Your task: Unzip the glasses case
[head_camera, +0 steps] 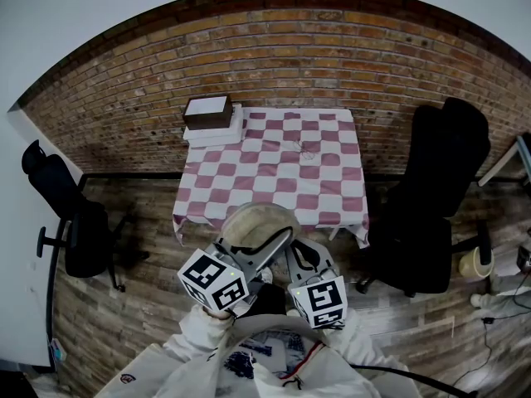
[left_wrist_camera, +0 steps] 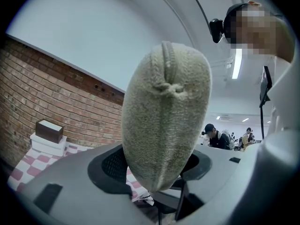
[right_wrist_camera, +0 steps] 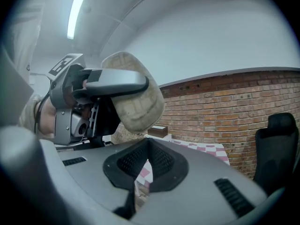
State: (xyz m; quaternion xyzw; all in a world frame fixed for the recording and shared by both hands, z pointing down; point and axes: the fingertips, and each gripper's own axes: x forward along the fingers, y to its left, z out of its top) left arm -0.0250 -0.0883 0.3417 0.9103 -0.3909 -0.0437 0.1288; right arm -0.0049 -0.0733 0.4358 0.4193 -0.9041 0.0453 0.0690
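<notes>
The glasses case (left_wrist_camera: pixel 164 125) is up in the air close to the person, above the wooden floor (head_camera: pixel 149 305) on the near side of the counter (head_camera: pixel 274 164); it is a rounded pouch of pale beige, fuzzy cloth, standing on end; its zip (left_wrist_camera: pixel 165 60) runs up the middle of the face turned toward the left gripper view, and as far as I can tell it is closed along the whole stretch that shows; a small knotted pull (left_wrist_camera: pixel 168 86) sits on the seam toward the top end

The left tongs (left_wrist_camera: pixel 155 168) are pinching the case by its lower end, one jaw on each side; the right tongs (right_wrist_camera: pixel 148 144) are pressed together with nothing between them, and the case hangs up and to the left of them, apart from them

So I judge the case is secured and the unzipping itself has not begun; the next move calls for the right tongs to spread, come in on the pull, nip it and draw it along the seam while the left tongs keep the case steady; the pull is small and soft, so the aim must be careful

On the far left corner of the counter a brown box (head_camera: pixel 207 111) rests on a white stack; black chairs (head_camera: pixel 431 197) stand to either side
</notes>
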